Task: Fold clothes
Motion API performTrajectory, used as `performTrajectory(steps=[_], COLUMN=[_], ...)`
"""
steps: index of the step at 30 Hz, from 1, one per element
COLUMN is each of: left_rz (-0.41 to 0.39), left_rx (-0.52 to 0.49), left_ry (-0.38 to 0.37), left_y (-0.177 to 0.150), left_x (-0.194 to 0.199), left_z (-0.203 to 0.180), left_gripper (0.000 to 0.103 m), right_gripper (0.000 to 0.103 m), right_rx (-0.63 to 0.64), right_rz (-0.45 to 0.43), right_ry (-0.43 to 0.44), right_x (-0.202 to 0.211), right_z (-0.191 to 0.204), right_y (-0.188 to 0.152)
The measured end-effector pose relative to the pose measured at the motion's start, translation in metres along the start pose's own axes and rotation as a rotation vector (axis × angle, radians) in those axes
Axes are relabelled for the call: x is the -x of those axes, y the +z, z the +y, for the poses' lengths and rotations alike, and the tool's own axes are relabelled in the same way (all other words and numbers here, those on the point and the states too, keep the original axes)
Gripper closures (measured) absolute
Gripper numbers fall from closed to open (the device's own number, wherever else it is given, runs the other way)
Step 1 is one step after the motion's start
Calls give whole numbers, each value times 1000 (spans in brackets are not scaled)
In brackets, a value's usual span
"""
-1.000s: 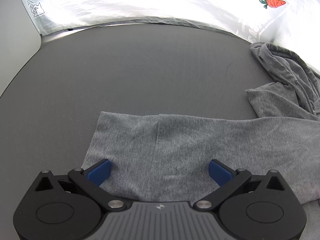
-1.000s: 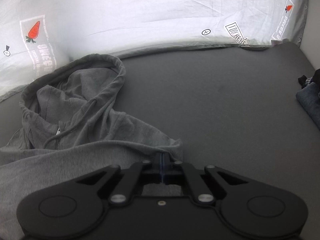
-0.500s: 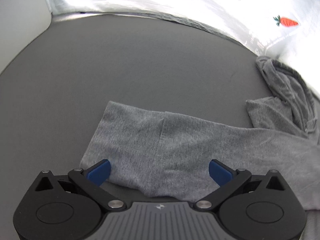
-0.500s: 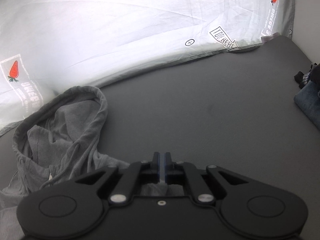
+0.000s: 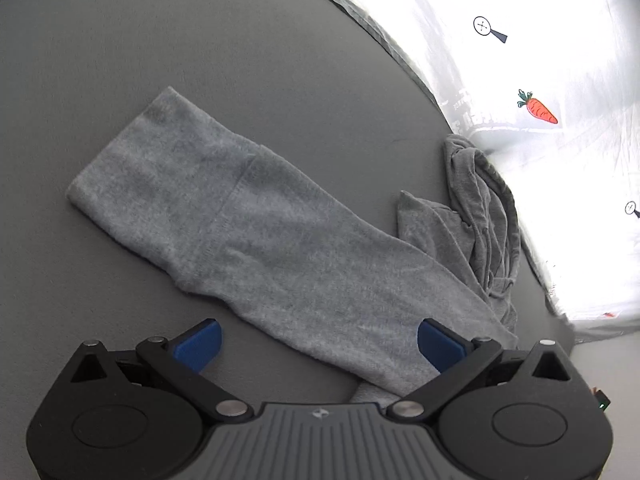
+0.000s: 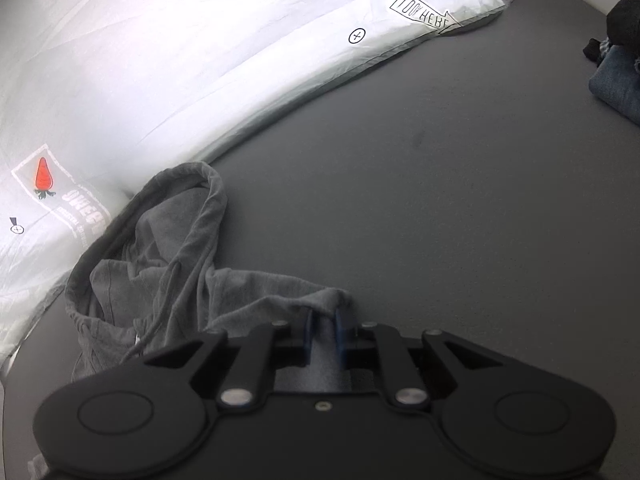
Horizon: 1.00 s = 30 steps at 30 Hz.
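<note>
A grey hoodie lies on the dark grey surface. Its sleeve stretches flat and slantwise from upper left to lower right, with the cuff at the far end. The hood is bunched against the white sheet. My left gripper hovers wide open over the sleeve's near part, its blue pads on either side of the cloth and clear of it. In the right wrist view the crumpled hood and drawstring lie at left. My right gripper is opening; a fold of hoodie cloth sits in the narrow gap between its pads.
A white printed sheet with carrot pictures borders the far side of the surface. A pile of dark blue and black clothes sits at the right edge. Bare grey surface extends beyond the cuff.
The left view has rolled, so the sleeve now runs diagonally. The right gripper's pads, shut on the cloth before, have parted slightly, and the right hand has shifted and rolled.
</note>
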State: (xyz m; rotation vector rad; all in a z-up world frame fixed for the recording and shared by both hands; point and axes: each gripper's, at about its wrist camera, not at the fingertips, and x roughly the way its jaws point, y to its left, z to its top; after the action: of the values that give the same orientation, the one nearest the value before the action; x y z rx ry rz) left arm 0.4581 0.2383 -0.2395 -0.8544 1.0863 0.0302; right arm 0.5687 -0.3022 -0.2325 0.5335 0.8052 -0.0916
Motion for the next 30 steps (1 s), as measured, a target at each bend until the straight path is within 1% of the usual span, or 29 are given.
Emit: performTrajectory(steps=[5, 9, 11, 14, 15, 17, 19, 20, 21, 22, 23, 24, 26, 27, 28, 29, 30], left_rz=[4, 7, 5, -3, -12, -40, -84, -102, -119, -138, -158, -172, -208, -222, -238, -256, -273], left_rx=[-74, -74, -66, -46, -46, -55, -51, -34, -13, 7, 25, 36, 58, 64, 61, 40, 5], left_ry=[37, 46, 46, 53, 67, 110, 151, 159, 169, 186, 213, 241, 303, 301, 302, 315, 348], left_y=[-4, -3, -3, -1, 1, 2, 5, 8, 11, 13, 15, 17, 22, 23, 23, 23, 22], left_x=[-2, -2, -3, 0, 1, 6, 16, 20, 24, 27, 29, 29, 29, 29, 28, 27, 24], left_z=[-10, -11, -9, -5, -4, -2, 3, 7, 11, 15, 19, 23, 29, 30, 29, 26, 22], left_gripper=[0, 0, 0, 0, 0, 0, 0, 0, 0, 0, 0, 0, 1, 1, 1, 6, 8], right_gripper=[92, 92, 92, 92, 92, 92, 90, 87, 80, 74, 63, 59, 59, 59, 59, 59, 59], right_rx=[-47, -83, -152, -334, -382, -383, -265, -187, -109, -30, 66, 139, 262, 300, 320, 338, 334], right_rz=[8, 22, 14, -28, -44, -72, -81, -74, -67, -59, -39, -23, 24, 43, 59, 75, 89], right_ry=[55, 85, 114, 190, 198, 187, 144, 130, 117, 103, 92, 86, 86, 84, 83, 82, 83], right_x=[-15, -28, -31, -33, -32, -25, -12, -5, 2, 9, 16, 21, 28, 31, 34, 36, 35], right_z=[1, -1, -9, -31, -36, -36, -19, -6, 6, 20, 36, 49, 74, 83, 90, 96, 99], right_y=[18, 31, 35, 47, 52, 61, 66, 62, 58, 53, 41, 29, 0, -14, -27, -41, -50])
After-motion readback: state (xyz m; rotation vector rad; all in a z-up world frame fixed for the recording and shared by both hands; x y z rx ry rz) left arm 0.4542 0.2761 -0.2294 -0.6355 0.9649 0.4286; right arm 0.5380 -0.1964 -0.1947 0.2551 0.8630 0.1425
